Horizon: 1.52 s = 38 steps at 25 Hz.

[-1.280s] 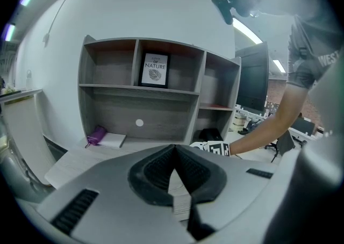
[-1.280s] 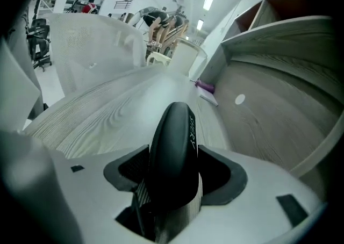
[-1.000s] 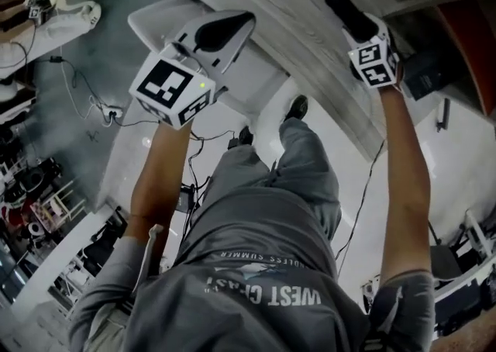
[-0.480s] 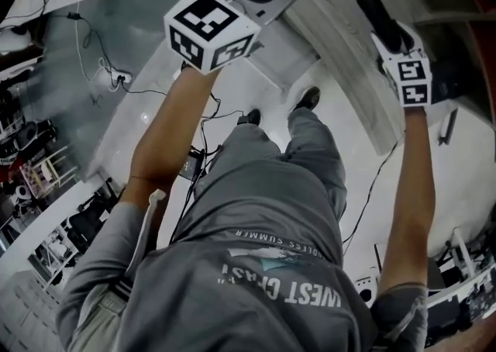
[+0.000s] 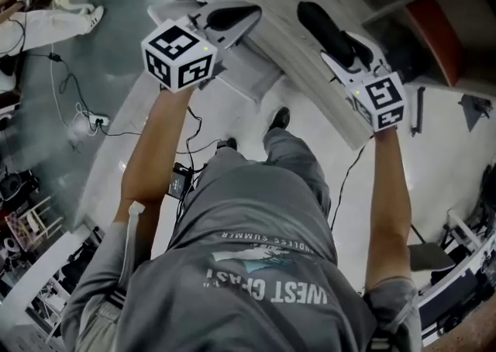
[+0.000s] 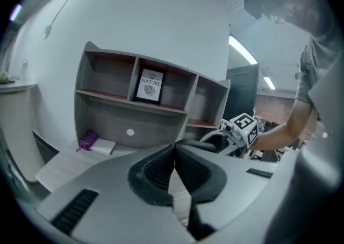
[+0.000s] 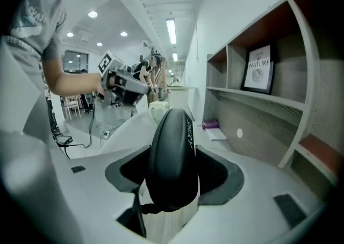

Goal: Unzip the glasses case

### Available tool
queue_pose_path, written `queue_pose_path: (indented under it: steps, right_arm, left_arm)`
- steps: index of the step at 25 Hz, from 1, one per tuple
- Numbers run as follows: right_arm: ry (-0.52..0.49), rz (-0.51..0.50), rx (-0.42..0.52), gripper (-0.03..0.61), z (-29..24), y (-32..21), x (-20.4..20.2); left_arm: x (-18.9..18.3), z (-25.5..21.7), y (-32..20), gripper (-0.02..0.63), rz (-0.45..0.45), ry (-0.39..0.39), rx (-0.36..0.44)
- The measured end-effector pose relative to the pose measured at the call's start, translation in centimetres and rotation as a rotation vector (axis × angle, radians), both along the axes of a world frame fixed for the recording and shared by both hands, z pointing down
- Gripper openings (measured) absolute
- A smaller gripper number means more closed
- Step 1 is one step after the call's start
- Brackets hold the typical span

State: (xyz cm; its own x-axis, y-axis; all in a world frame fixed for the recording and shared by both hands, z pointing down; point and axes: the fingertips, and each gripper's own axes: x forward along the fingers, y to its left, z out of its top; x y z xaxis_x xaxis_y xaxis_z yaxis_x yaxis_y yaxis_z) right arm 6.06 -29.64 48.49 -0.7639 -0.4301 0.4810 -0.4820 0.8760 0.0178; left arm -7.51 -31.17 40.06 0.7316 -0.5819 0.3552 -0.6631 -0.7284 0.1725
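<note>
In the head view, the left gripper is held out at the left over the near edge of the pale wood counter. At the right, the right gripper is held out with the black glasses case clamped in it, the case reaching out over the counter.

In the left gripper view, the jaws are seen closed, pad against pad, with nothing between them. A grey shelf unit is seen at the far side, with a framed picture in its middle compartment and a purple object on the counter below it.

In the right gripper view, the jaws are spread wide and pressed on both sides of the glasses case, which is held on edge between the pads with its zip closed as far as can be seen.
</note>
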Motion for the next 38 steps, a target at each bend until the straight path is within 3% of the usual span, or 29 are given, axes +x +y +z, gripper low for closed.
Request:
queue_pose_path:
  steps: [8,14,21,27,30,35,38]
  right_arm:
    - [-0.087,-0.104,0.055,0.267,-8.0,4.6,-0.9]
    - [-0.199,-0.174,0.015,0.267,-12.2,8.1,-1.3]
    - [-0.275,-0.249,-0.054,0.268,-14.0,11.1,-0.6]
    - [-0.349,-0.275,-0.104,0.268,-15.3,12.1,-1.2]
    - [-0.379,-0.284,-0.116,0.268,-15.7,12.2,-1.6]
    - [-0.369,-0.281,-0.124,0.268,-15.4,12.2,-1.7]
    - [-0.369,-0.275,-0.134,0.267,-14.9,12.2,-1.5]
  left_arm:
    - [1.5,-3.6,1.2,0.000,0.082,0.307,-0.082]
    - [2.1,-5.5,2.8,0.024,0.137,0.535,-0.166]
    - [3.3,-7.8,5.7,0.107,0.339,0.934,-0.321]
    - [3.4,-9.8,7.6,0.106,0.485,1.197,-0.421]
    - [3.1,-10.2,7.5,0.101,0.494,1.277,-0.453]
    - [2.9,-10.0,7.3,0.064,0.469,1.299,-0.463]
    - [2.5,-10.0,7.1,0.010,0.454,1.334,-0.479]
